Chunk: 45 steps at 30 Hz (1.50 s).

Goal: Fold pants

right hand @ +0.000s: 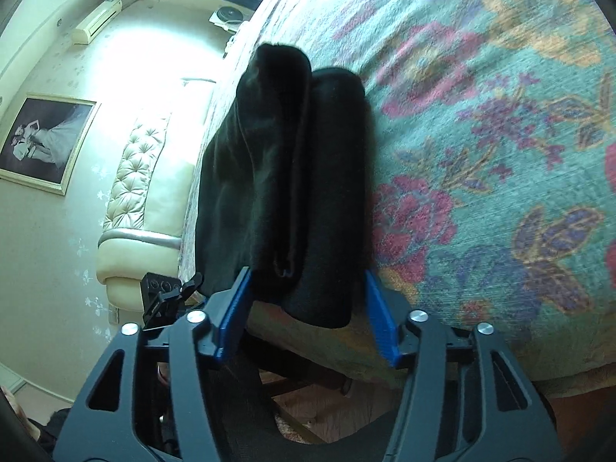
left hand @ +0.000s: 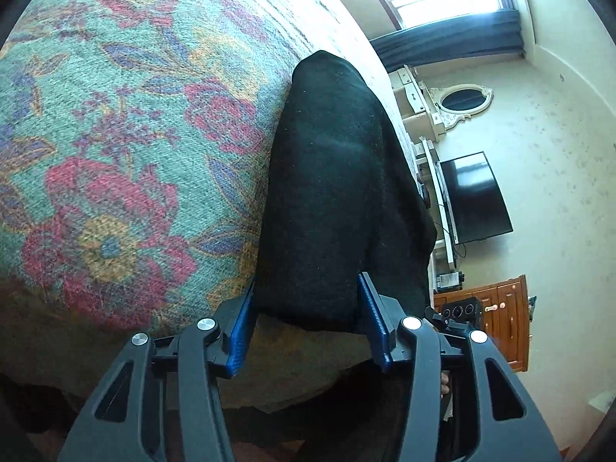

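Left wrist view, left tool (left hand: 306,310) angled down, straddling black pants (left hand: 338,192)

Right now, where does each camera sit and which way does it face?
Left wrist: on the left gripper, looking down along open fingers at the black pants on the floral bedspread; TV behind.
Right wrist: on the right gripper, also open, facing the pants with a headboard behind.
Shared: pants, bedspread.

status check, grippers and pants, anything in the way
Left gripper open, right gripper open. Black pants folded on floral bedspread, near end between both jaws, unpinched. Nothing in the way.
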Available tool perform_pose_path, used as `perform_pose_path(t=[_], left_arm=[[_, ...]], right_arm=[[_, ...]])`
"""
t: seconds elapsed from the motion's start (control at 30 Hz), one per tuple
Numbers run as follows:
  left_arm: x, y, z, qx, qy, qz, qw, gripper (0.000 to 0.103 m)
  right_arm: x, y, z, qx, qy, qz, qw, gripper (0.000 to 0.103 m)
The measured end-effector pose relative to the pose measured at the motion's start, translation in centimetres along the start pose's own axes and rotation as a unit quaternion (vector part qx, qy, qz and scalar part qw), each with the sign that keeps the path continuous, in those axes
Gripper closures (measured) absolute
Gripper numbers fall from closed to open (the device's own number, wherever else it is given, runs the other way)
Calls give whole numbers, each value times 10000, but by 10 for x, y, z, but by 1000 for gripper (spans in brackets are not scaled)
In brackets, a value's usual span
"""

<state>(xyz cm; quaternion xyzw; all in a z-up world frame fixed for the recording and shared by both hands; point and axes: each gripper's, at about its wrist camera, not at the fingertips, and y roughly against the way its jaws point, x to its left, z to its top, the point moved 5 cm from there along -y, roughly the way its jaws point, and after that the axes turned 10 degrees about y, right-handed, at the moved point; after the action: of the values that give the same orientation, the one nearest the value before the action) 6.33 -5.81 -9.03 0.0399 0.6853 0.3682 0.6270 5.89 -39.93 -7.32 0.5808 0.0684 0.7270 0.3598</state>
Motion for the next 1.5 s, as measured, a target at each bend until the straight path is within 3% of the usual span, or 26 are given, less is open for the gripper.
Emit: perform_pose_path(t=[0.1, 0.2, 0.3, 0.37, 0.43, 0.63, 0.8, 0.97, 1.0, 1.07, 1.1, 1.13, 1.33, 1.5], left_arm=[[0, 14, 4, 40, 13, -65, 10000, 52], [-10, 25, 19, -157, -530, 42, 9985, 52], [-20, 27, 45, -392, -970, 107, 9944, 37], [-25, 19, 65, -343, -1043, 30, 9940, 35], [-30, 2, 84, -204, -1062, -17, 9941, 26], [-47, -53, 119, 213, -1361, 124, 9904, 24], [-57, -80, 147, 380, -1173, -161, 9922, 19], [-45, -102, 165, 574, -859, -150, 9945, 18], [-45, -102, 166, 516, -861, -168, 9948, 19], [-44, -105, 165, 461, -924, 0, 9947, 34], [-43, -108, 164, 463, -1005, 218, 9936, 46], [-41, -110, 161, 455, -1121, 404, 9918, 50], [-49, -107, 151, 234, -1478, 636, 9867, 68], [-57, -103, 147, -54, -1777, 895, 9800, 71]], right_arm=[[-8, 14, 13, -245, -146, 47, 9996, 23], [-13, 10, 28, -369, -264, 179, 9988, 21], [-15, -8, 48, -412, -357, 329, 9980, 20], [-15, -22, 62, -426, -387, 397, 9976, 20], [-15, -34, 77, -470, -408, 481, 9969, 20], [-15, -59, 104, -488, -511, 465, 9964, 17], [-13, -67, 108, -431, -460, 460, 9970, 16], [-15, -66, 111, -398, -441, 453, 9972, 16], [-15, -67, 111, -376, -406, 396, 9977, 17], [-14, -73, 111, -258, -282, 171, 9991, 30], [-15, -77, 110, -209, -276, 83, 9994, 45], [-17, -79, 110, -188, -279, 56, 9994, 54], [-17, -80, 106, -339, -296, 139, 9989, 66], [-11, -80, 105, -413, -295, 201, 9985, 68]])
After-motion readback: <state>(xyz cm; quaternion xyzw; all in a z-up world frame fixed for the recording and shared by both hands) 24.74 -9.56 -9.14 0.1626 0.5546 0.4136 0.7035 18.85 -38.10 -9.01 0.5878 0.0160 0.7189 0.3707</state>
